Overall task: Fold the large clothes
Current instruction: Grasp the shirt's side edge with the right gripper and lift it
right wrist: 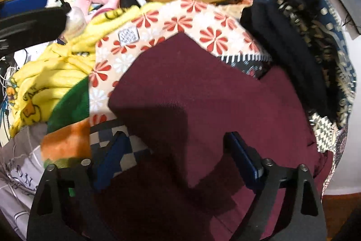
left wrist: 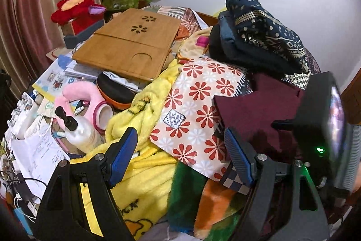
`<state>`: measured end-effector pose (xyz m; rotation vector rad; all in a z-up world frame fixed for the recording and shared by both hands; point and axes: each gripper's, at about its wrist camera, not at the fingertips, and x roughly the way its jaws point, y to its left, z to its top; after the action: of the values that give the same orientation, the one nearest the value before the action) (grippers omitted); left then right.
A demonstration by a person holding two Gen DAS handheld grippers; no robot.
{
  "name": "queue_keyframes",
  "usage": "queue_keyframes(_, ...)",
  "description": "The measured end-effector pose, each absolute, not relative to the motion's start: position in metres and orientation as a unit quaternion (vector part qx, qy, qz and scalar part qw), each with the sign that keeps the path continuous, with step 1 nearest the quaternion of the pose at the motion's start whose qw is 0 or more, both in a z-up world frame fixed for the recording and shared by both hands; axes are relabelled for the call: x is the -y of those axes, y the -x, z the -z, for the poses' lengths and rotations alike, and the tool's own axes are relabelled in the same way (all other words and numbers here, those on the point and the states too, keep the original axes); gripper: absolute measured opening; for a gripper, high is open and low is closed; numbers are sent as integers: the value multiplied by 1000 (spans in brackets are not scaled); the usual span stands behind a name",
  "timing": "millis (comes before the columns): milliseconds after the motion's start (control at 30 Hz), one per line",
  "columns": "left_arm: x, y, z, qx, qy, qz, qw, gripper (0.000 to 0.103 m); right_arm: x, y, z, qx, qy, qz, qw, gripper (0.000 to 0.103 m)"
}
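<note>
directly below right hand-held gripper [right wrist: 178,157], jaws apart: maroon garment [right wrist: 203,87].

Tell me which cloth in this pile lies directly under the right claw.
The plain maroon garment. It is one solid dark red with no print, unlike the flowered cloth and the yellow duck blanket, and it spreads between the right claw fingers.

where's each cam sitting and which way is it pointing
Left wrist: rides the left gripper, tilted down over yellow blanket and floral cloth; both blue-padded fingers show, the right gripper at the right edge.
Right wrist: rides the right gripper, aimed steeply down at the maroon garment; its open fingers show, the left gripper top left.
Shared: maroon garment, floral cloth, yellow blanket, wooden tray.
</note>
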<state>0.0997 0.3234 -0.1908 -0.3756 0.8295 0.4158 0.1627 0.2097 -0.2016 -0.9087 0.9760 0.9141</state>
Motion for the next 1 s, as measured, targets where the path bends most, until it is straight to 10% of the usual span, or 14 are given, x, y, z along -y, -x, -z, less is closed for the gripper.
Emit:
queue_keyframes(300, -315, -107, 186, -400, 171, -190, 880, 78, -188, -181, 184, -433, 360, -404, 721, 22)
queue_keyframes(1000, -225, -143, 134, -370, 102, -137, 913, 78, 36, -219, 7, -271, 93, -291, 913, 18)
